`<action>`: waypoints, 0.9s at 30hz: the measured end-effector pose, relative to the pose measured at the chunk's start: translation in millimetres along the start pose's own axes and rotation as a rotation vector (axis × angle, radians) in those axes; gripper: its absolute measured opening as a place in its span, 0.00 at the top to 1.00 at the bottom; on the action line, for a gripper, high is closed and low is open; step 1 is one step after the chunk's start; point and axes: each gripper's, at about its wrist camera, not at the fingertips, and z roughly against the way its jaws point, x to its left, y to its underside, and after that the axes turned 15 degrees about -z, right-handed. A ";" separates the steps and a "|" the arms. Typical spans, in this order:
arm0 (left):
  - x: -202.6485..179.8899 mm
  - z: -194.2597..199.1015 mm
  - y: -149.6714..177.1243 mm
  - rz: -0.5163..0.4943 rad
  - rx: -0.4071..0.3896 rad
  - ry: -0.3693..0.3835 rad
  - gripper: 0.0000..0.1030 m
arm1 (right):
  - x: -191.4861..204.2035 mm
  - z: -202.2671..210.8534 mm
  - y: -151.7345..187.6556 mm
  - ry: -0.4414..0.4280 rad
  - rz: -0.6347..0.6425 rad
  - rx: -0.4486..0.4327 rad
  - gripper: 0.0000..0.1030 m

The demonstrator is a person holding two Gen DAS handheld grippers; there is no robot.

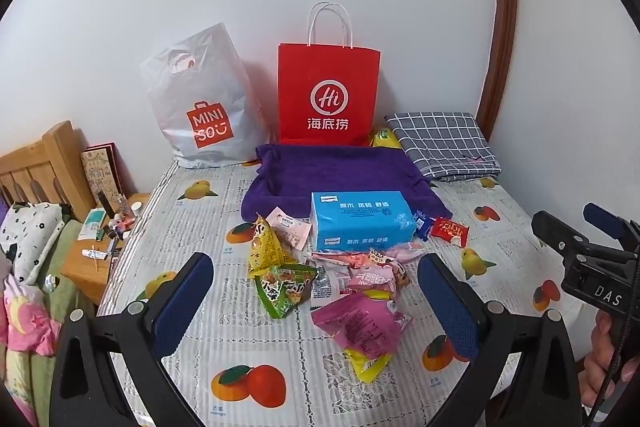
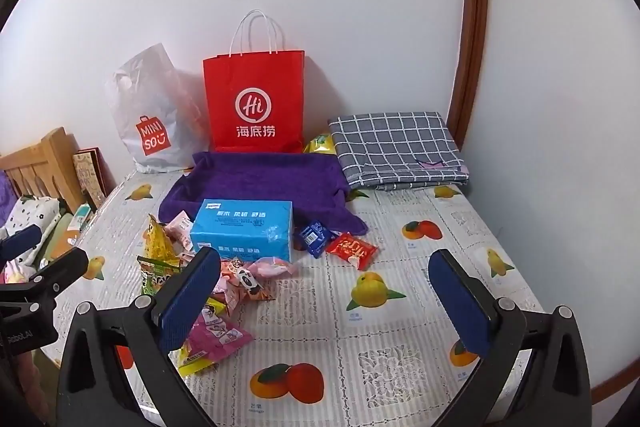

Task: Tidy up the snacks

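Several snack packets lie heaped on the fruit-print tablecloth: a yellow triangular one, a green one, pink ones and a red one. A blue tissue pack rests at the front of a purple cloth-lined tray. My left gripper hovers open above the heap, holding nothing. My right gripper is open over the cloth right of the pile, also holding nothing. The red packet and a blue packet lie ahead of it. The pink packet sits by its left finger.
A red paper bag and a white Miniso plastic bag stand against the wall behind the tray. A folded checked cloth lies at the back right. A wooden nightstand with toiletries and a bed are left of the table.
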 end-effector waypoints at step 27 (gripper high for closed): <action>1.8 4.4 -0.4 -0.001 -0.007 0.003 0.00 | 2.2 1.3 0.9 -0.011 -0.005 0.005 0.01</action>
